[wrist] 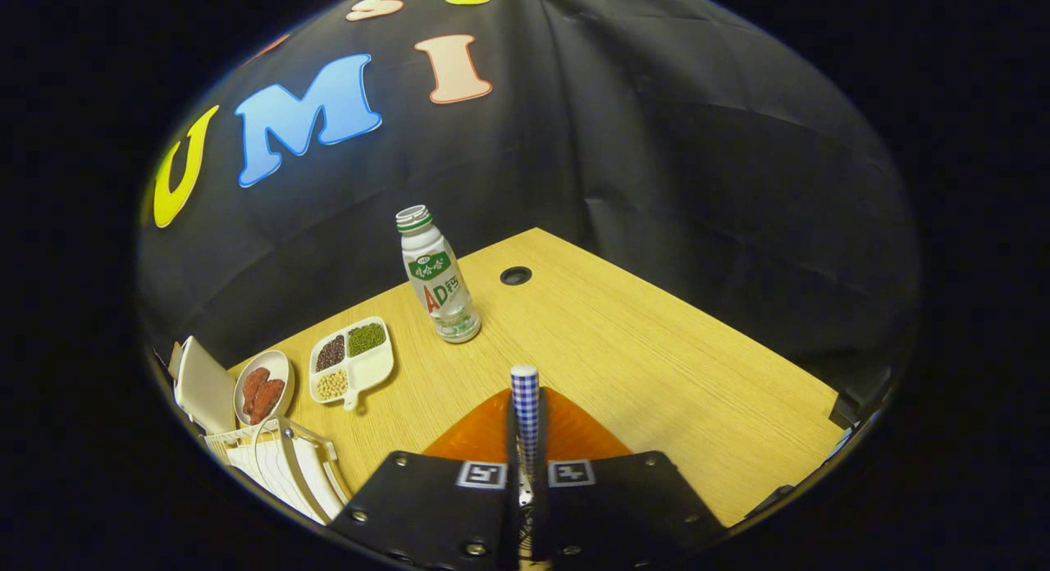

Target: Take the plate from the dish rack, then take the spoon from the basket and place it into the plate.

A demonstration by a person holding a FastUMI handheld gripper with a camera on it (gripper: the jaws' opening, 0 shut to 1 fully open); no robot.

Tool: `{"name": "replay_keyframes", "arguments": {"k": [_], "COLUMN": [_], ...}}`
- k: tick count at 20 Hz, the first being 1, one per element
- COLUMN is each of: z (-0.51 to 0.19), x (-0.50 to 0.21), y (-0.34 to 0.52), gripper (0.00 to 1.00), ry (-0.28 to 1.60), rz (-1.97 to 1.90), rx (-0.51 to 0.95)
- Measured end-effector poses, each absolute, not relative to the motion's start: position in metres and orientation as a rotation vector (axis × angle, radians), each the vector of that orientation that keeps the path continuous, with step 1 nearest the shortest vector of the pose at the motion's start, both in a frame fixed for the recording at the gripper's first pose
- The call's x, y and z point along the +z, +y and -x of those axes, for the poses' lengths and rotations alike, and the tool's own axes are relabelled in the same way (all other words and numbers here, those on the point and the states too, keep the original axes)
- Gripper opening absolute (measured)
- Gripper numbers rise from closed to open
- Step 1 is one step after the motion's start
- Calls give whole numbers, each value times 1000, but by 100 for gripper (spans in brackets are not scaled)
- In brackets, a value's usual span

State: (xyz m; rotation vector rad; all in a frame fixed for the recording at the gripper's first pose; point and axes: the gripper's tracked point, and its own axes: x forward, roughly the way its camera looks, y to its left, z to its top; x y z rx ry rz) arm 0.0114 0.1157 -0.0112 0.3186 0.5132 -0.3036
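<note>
No text is legible; square coded markers sit on the tool, clamped on the spoon.

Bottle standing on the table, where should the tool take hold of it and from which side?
I'd grip the bottle around its labelled middle, coming level from the near side. It stands upright, round and slim, with bare table around it, so the fingers can straddle it. The tool is shut on the spoon now, so free it first.

On the surface, the bottle stands upright. Left of and nearer than it lies a divided tray; left of that a small dish, then the dish rack.
</note>
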Motion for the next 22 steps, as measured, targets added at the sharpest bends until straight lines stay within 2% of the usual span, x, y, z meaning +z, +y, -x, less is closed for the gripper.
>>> {"name": "replay_keyframes", "arguments": {"k": [7,13,17,22], "z": [8,61,102,155], "x": [67,125,134,113], "y": [112,143,185,251], "gripper": [4,3,4,3], "ry": [353,250,239,284], "rz": [-197,-157,-126,-89], "rx": [-336,-318,-269,-182]}}
